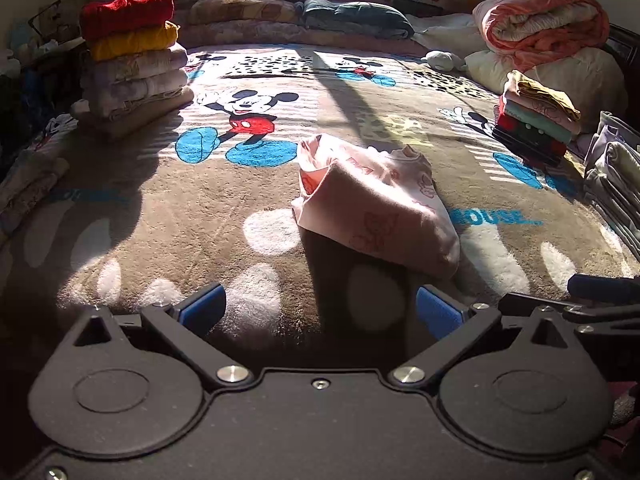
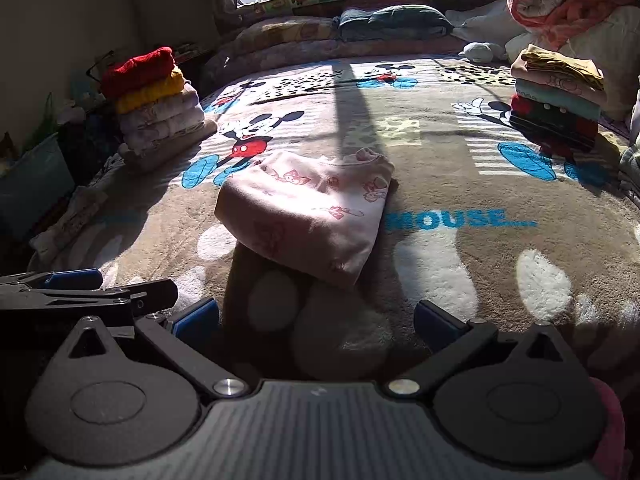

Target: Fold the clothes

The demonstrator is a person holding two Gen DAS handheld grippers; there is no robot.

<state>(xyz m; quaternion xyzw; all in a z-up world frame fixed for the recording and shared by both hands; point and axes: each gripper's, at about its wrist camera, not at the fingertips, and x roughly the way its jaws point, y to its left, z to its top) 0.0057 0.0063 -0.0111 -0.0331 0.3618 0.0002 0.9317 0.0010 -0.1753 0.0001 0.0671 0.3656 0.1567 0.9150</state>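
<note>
A folded pink garment [image 1: 376, 204] with a small red print lies on the cartoon-mouse blanket [image 1: 160, 208] in the middle of the bed. The right wrist view shows the same pink garment [image 2: 308, 212] ahead, slightly left of centre. My left gripper [image 1: 320, 308] is open, a short way in front of the garment's near edge, with nothing between its blue pads. My right gripper [image 2: 316, 316] is open too, close before the garment and apart from it. The left gripper's fingers [image 2: 72, 284] show at the left edge of the right wrist view.
A tall stack of folded clothes [image 1: 132, 60] with a red one on top stands at the back left. A smaller stack [image 1: 536, 116] sits at the right, with more folded pieces [image 1: 616, 184] at the right edge. Pillows [image 1: 352, 16] and a rolled orange quilt [image 1: 544, 24] line the back.
</note>
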